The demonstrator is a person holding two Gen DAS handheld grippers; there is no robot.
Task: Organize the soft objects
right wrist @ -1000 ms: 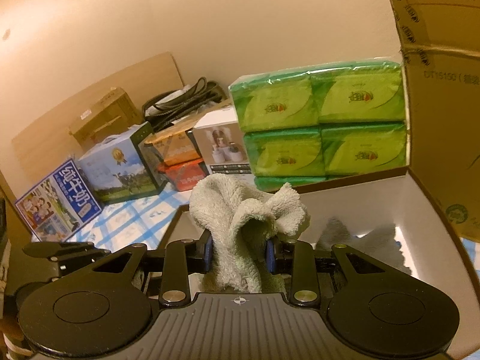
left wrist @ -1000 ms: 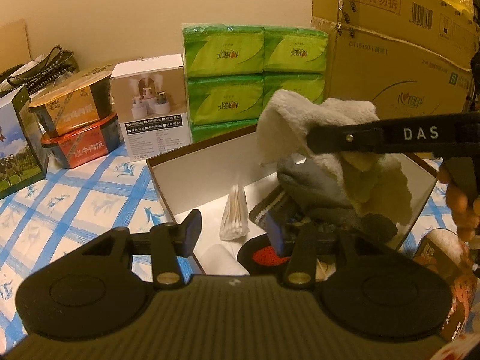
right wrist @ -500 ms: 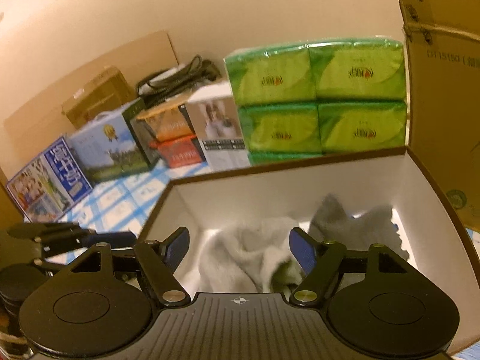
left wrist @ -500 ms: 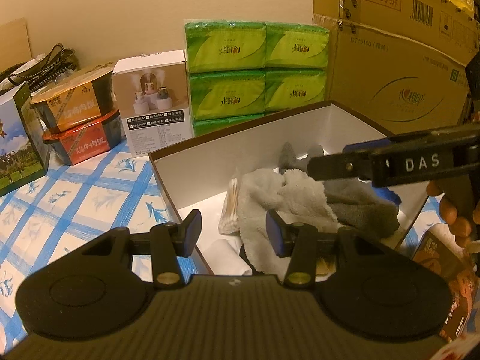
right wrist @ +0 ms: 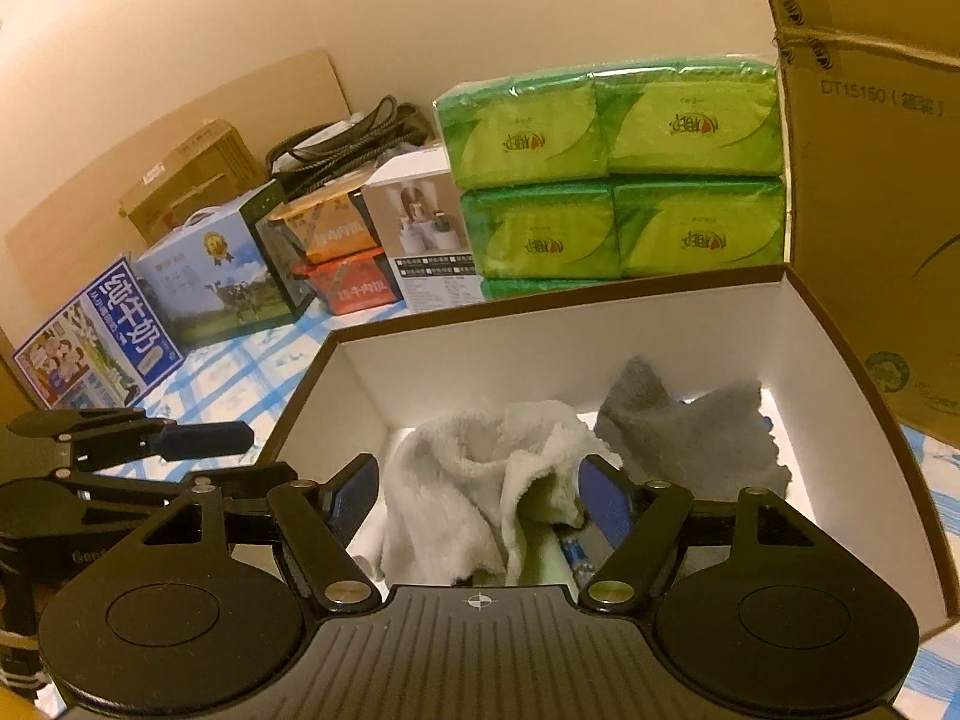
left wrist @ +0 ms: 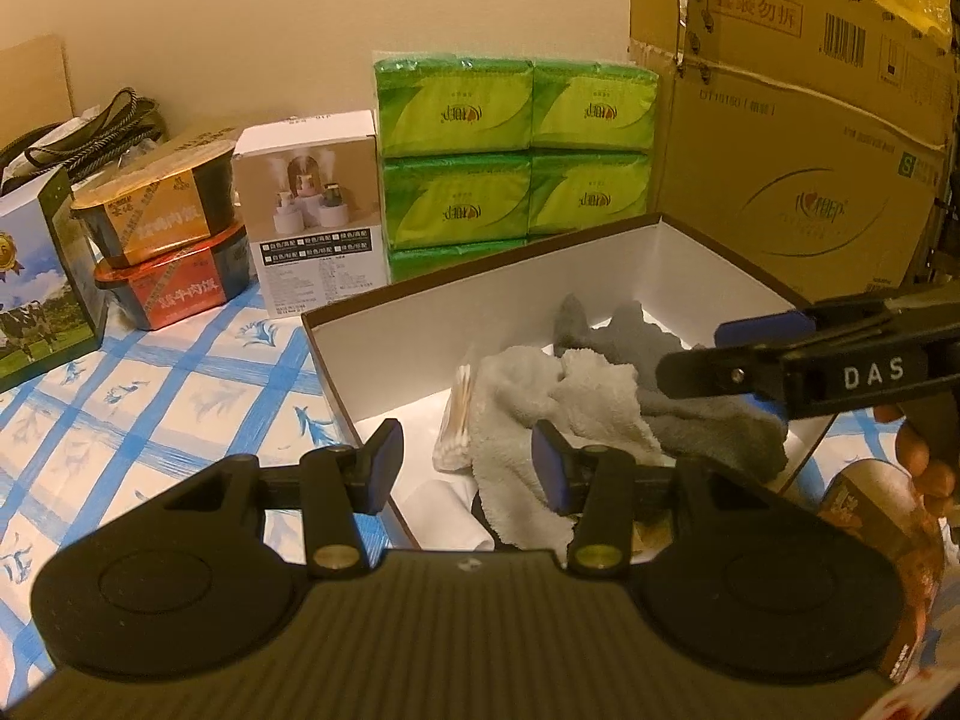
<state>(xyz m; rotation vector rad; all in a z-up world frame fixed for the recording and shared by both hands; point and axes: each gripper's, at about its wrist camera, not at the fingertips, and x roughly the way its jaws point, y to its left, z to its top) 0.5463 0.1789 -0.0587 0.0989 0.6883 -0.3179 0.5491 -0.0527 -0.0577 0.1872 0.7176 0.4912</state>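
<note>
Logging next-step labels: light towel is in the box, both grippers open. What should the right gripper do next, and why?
Probably lift the right gripper up and back out of the white box. Its jaws are open around nothing, and the light towel lies loose beside the grey cloth, so this placement looks finished. The left gripper is also open, near the box's edge.

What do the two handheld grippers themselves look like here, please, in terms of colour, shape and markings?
Both the left gripper and the right gripper are matte black, with ribbed bodies, two round discs, brass-coloured pivot screws and blue finger pads. The right one's side reads "DAS" in white; bare fingers grip its handle.
</note>
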